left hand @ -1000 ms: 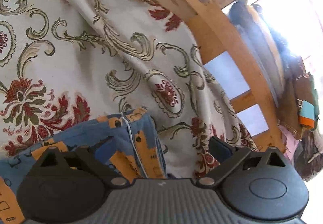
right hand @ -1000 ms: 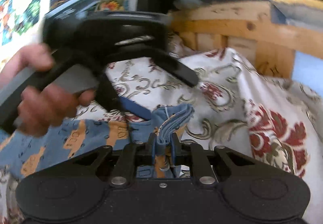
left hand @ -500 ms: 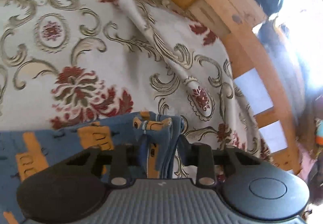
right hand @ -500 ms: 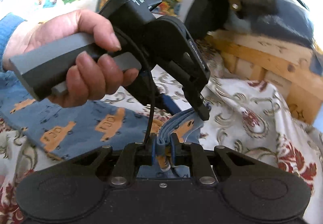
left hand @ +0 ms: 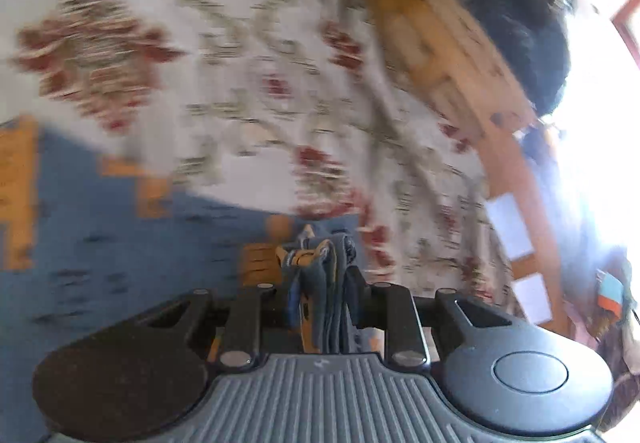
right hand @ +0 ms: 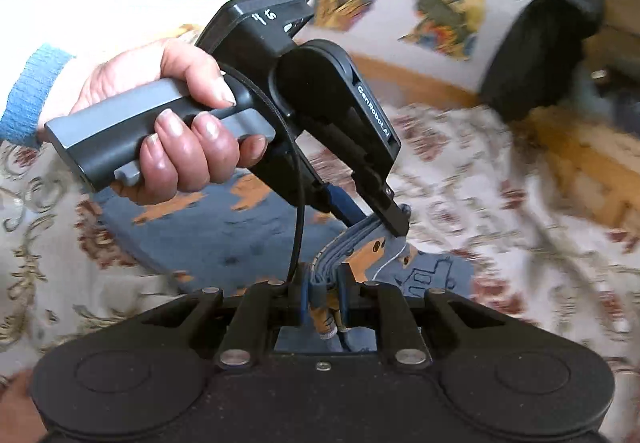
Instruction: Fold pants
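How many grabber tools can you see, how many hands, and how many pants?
Grabber tools: 2, the left gripper and the right gripper
Hands: 1, the person's hand holding the left gripper's handle
Pants: 1, the blue pants with orange shapes, pinched by both grippers
Total: 4

The left gripper (right hand: 376, 217), held by a hand (right hand: 168, 123) at the frame's left, angled down to centre, clamped on the pants (right hand: 356, 251). The right gripper (right hand: 324, 283) pinched them at lower centre.
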`<state>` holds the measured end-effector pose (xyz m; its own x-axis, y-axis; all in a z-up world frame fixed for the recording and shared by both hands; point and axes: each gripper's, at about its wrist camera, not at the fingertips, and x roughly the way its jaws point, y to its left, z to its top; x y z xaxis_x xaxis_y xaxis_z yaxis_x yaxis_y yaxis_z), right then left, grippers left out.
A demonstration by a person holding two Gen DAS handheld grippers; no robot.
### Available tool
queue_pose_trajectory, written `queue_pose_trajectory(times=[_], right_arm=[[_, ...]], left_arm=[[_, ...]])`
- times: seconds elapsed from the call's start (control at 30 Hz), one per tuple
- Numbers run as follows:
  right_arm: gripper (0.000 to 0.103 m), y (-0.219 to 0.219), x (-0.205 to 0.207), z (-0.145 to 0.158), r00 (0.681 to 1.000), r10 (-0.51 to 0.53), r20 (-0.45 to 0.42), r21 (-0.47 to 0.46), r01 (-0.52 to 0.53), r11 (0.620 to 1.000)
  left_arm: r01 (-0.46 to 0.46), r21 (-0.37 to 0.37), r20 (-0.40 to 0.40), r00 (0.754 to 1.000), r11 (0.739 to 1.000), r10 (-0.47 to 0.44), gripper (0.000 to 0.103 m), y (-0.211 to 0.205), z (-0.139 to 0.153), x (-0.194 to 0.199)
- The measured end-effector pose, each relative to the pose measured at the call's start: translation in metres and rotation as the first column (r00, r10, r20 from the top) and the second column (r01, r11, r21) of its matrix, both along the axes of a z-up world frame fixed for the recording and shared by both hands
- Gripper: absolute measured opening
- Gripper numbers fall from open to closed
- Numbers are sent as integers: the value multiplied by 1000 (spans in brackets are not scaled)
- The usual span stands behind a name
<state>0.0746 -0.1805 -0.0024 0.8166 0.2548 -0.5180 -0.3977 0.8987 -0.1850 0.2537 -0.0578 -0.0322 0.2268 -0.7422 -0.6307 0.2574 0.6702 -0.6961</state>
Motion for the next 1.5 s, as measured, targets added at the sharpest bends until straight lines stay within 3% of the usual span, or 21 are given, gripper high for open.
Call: queue_pose_trajectory(times=[0.2, 0.4, 0.5, 0.57, 0.63, 0.7, 0.8, 1.1, 1.3, 1.5], right_arm=[[20, 34, 11, -29, 993, 59, -104, -31, -63, 998], [38, 28, 10, -36, 992, 44, -121, -10, -46, 999], [39, 27, 9, -37, 992, 42, -115, -16, -44, 999], [38, 28, 8, -37, 993, 44, -113, -25, -47, 999], [35, 28, 8, -37, 992, 51, -112, -34, -55, 998], [28, 28, 6, -39, 992, 59, -114, -36, -64, 997], [21, 28, 5, -39, 991, 66, -114, -24, -69, 997], [16, 25, 5, -28, 994, 51, -93, 43, -47, 998], [16, 39, 10, -15, 994, 60, -88, 89, -53, 995], [16, 62, 18, -15, 991, 88, -106, 114, -76, 991]], left_arm=[[-83, 24, -60, 995, 996, 84, 28, 47, -38, -2], [-109, -43, -100, 990, 993, 105, 49, 58, -50, -4], [-87, -35, -85, 993, 996, 84, 60, 52, -46, -6], [-82, -11, -78, 994, 997, 81, 61, 47, -45, -5], [-88, 22, -68, 994, 996, 89, 53, 43, -43, -5], [-91, 85, -45, 994, 992, 95, 31, 39, -40, -5], [-92, 113, -31, 995, 989, 96, 25, 36, -38, -5], [-66, 146, 54, 997, 987, 59, 16, 31, -15, -12], [-78, 154, 88, 994, 985, 65, 15, 46, 0, -11], [-125, 156, 66, 991, 980, 116, 15, 71, -7, -8]])
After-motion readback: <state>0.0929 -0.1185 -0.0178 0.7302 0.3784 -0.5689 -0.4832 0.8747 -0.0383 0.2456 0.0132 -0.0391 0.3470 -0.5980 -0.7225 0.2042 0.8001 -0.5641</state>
